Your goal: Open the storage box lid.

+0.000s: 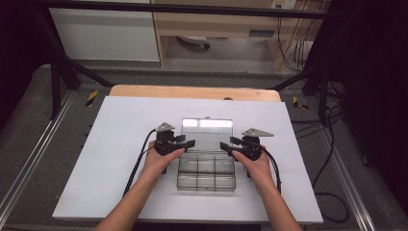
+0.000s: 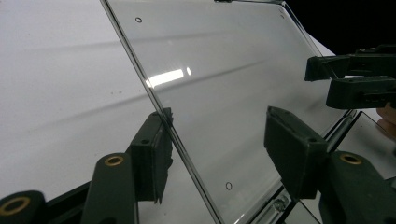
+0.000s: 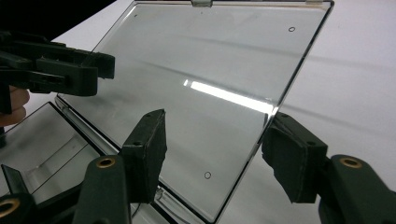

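Bright overhead light; glare streaks on clear lid (image 3: 224, 95); dark, dim surroundings.

**Clear box keeps its details out of sight**

Seen from the high view, the compartments of the clear box (image 1: 206, 169) are too small to tell what lies inside. In the left gripper view the lid (image 2: 224, 93) runs off the top edge. The right gripper view cuts the box's tray at its left and bottom edges, and the person's forearms leave the high view's bottom.
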A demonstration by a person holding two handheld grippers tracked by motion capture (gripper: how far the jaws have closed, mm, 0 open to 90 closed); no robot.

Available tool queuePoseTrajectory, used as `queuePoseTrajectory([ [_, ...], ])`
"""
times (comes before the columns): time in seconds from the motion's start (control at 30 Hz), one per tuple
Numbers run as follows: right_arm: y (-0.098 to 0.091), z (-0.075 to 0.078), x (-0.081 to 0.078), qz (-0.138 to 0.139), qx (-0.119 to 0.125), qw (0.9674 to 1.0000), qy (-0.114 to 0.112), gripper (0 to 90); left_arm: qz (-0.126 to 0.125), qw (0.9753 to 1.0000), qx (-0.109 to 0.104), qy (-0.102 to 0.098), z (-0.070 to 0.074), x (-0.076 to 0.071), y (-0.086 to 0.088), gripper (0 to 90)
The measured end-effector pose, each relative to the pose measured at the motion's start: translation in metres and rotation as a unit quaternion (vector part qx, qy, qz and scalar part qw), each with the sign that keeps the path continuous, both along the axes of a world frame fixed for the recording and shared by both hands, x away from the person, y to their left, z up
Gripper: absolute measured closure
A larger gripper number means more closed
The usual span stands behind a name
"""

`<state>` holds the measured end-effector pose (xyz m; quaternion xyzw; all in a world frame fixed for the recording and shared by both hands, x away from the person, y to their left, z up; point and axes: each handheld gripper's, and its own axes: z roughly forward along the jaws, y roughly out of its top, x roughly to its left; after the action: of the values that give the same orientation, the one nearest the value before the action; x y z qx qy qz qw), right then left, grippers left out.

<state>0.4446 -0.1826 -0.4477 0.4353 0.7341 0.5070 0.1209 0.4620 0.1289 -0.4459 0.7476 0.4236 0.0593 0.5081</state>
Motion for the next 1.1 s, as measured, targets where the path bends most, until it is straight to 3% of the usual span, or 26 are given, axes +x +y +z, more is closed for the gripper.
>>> queuePoseTrajectory([
  [0.53,0.001,-0.001,0.0,-0.005,-0.004,0.9999,0.016,33.5,0.008,0.9999,0.007,0.006,-0.001,0.0,0.0,38.4],
  [0.63,0.001,0.0,0.0,-0.013,-0.009,0.9997,0.016,28.4,0.021,0.9995,0.021,0.011,-0.002,0.001,0.0,31.3],
  [0.9,-0.002,0.007,-0.001,-0.036,-0.006,0.9993,-0.003,18.0,0.029,0.9995,0.005,-0.01,0.004,-0.002,0.004,23.1],
  [1.1,-0.005,0.014,-0.004,-0.044,-0.003,0.9989,-0.016,15.7,0.033,0.9991,0.017,-0.022,0.01,-0.008,0.005,20.9],
])
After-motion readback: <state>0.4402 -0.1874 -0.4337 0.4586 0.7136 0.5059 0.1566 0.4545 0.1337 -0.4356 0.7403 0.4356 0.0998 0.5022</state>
